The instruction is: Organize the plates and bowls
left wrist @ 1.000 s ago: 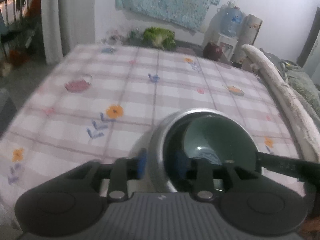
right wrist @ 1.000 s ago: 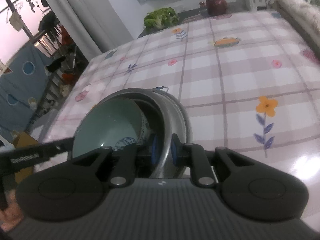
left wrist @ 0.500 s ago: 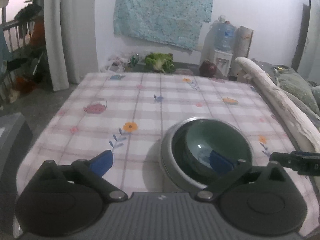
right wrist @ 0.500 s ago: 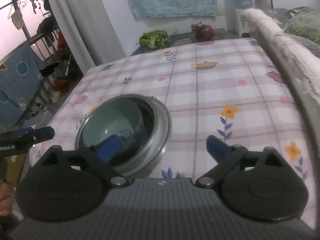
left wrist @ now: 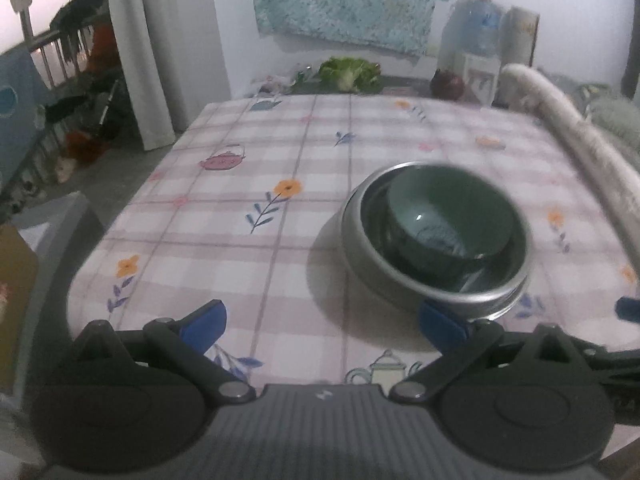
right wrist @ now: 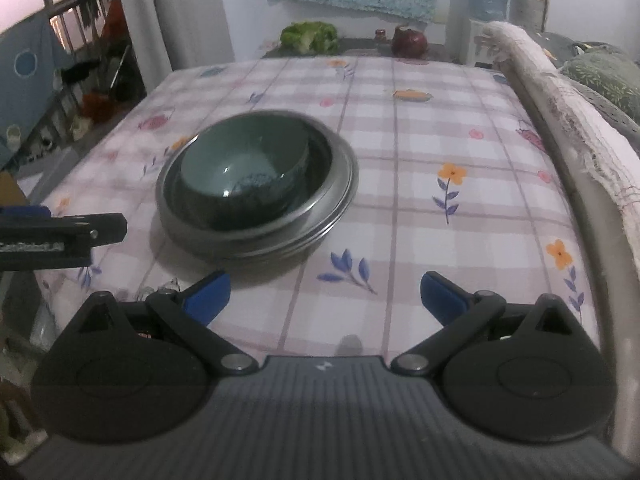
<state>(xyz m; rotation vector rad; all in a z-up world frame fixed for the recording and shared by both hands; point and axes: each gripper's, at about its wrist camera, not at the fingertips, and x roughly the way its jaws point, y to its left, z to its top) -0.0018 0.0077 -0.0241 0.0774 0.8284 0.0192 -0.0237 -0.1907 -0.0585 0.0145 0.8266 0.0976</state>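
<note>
A nested stack stands on the checked tablecloth: a small green bowl (left wrist: 430, 216) (right wrist: 244, 168) inside a larger dark green bowl (left wrist: 496, 216) (right wrist: 316, 160), both resting in steel plates (left wrist: 356, 248) (right wrist: 340, 196). My left gripper (left wrist: 322, 324) is open and empty, drawn back near the table's front edge, the stack just beyond its right fingertip. My right gripper (right wrist: 324, 294) is open and empty too, with the stack ahead to its left. The left gripper's black finger (right wrist: 64, 236) shows at the left edge of the right wrist view.
The flower-print tablecloth (left wrist: 280, 160) (right wrist: 440, 120) covers the table. A padded rail with a fraying cover (left wrist: 580, 148) (right wrist: 560, 120) runs along the table's right side. Lettuce (right wrist: 308, 36) and a dark red pot (right wrist: 408, 40) sit beyond the far edge. Curtain and clutter stand at left.
Both grippers let go of the steel plate's rim, opened wide and drew back from the stack, which stays on the table.
</note>
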